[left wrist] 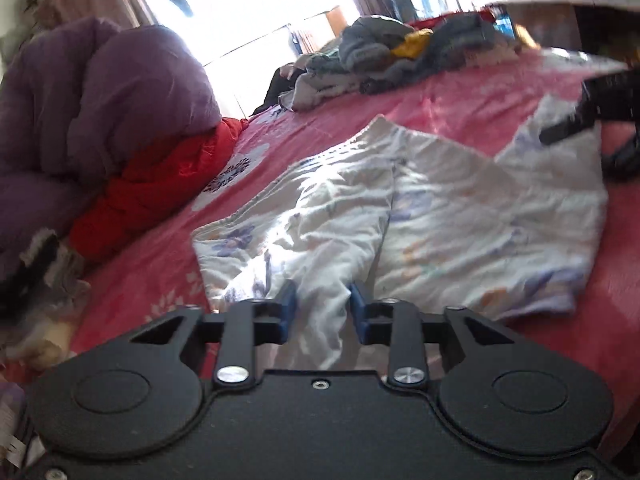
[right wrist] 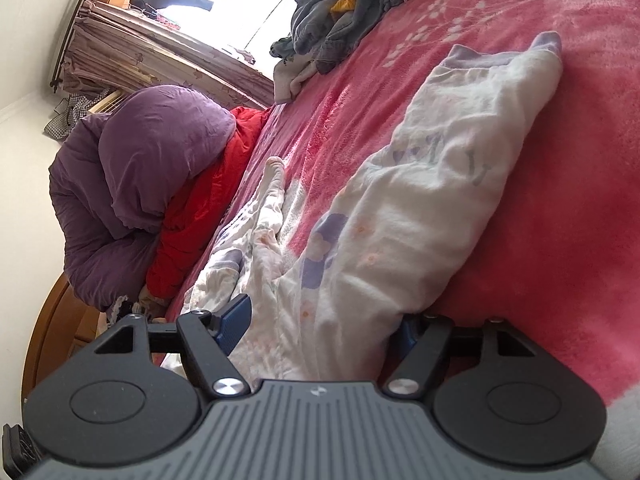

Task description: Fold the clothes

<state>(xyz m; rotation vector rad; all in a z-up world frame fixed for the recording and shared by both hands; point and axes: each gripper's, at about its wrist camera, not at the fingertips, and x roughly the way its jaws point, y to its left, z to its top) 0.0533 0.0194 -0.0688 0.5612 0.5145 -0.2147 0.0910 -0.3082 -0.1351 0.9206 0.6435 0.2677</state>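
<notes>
Purple quilt (left wrist: pixel 92 112) blocks left; pink bedspread (left wrist: pixel 460 104) open.

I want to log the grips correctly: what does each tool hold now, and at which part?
Left tool: a raised fold at the near edge of the white floral garment. Right tool: its bunched end lies inside the opening; grip unclear.

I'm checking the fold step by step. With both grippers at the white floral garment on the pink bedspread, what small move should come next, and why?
Probably lift the left gripper slightly and carry its pinched fabric toward the right gripper. The white floral garment lies spread on the pink bedspread, bunched at the left gripper.
</notes>
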